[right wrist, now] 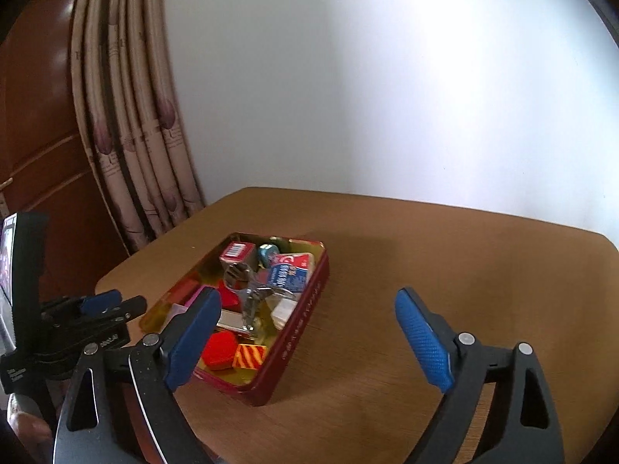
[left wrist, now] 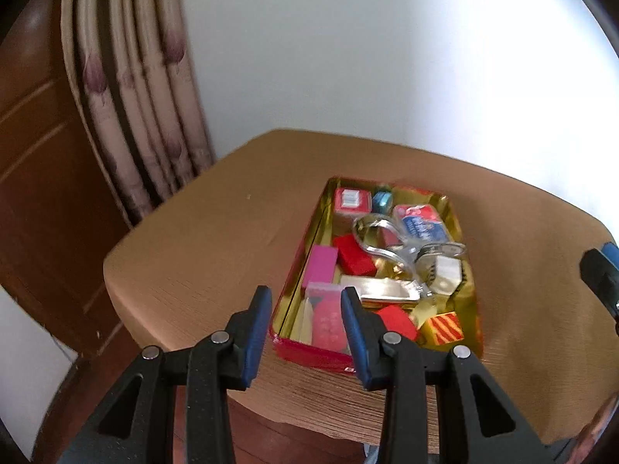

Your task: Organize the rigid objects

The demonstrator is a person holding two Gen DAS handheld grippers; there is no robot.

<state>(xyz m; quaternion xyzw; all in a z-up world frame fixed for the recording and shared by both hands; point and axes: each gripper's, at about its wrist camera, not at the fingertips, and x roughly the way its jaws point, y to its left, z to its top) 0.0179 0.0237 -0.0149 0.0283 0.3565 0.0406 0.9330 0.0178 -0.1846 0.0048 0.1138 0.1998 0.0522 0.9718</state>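
A red tin (left wrist: 305, 259) with a gold inside sits on the brown table (left wrist: 193, 251). It holds several small things: red blocks (left wrist: 354, 255), a pink block (left wrist: 321, 265), a yellow-and-red striped block (left wrist: 443, 328), silver metal pieces (left wrist: 387, 290), a blue-and-white packet (left wrist: 419, 226) and a red-and-white box (left wrist: 350, 199). My left gripper (left wrist: 305, 297) hovers over the tin's near end, open and holding nothing. My right gripper (right wrist: 307, 297) stands wide open and bare, just right of the tin (right wrist: 305, 309). The striped block (right wrist: 249, 355) lies in the tin's near corner.
A patterned curtain (left wrist: 135, 116) and dark wooden panelling (left wrist: 38, 154) stand left of the table, with a white wall (right wrist: 387, 96) behind. The table's right half (right wrist: 464, 270) is bare wood. The table's front edge runs just below the tin.
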